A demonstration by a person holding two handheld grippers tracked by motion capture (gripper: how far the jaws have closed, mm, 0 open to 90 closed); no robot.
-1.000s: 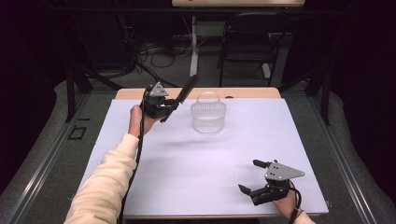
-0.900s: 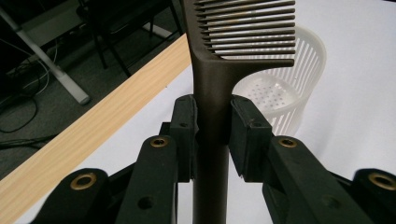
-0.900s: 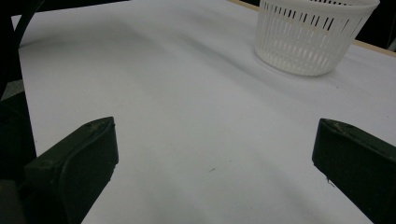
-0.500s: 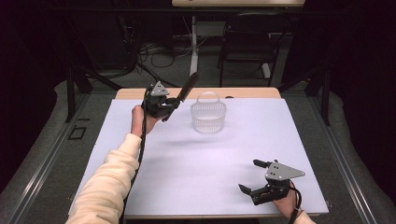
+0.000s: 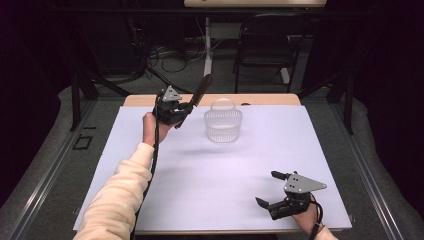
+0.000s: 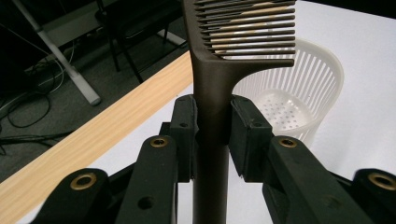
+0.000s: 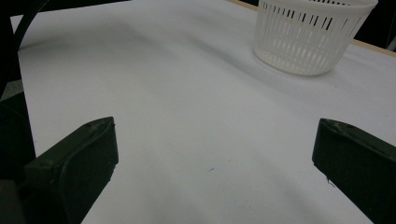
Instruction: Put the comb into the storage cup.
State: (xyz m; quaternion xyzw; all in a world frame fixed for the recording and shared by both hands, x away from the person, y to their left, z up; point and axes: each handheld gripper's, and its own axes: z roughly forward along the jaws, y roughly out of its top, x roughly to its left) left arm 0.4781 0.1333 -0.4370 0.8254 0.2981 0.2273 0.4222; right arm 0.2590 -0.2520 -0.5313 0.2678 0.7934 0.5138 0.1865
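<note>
Left gripper (image 6: 212, 123) is clamping a dark comb (image 6: 219, 84) by its handle, just left of the white basket (image 5: 223, 125); right gripper (image 5: 272, 192) is resting released, well nearer than the basket.

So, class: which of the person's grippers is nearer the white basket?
Left. The left gripper, holding the comb, sits just beside the white basket; the right gripper rests open at the table's near edge.

Left hand-held gripper (image 5: 181, 111) raised, jaws clamped; right hand-held gripper (image 5: 274, 190) low, jaws apart
</note>
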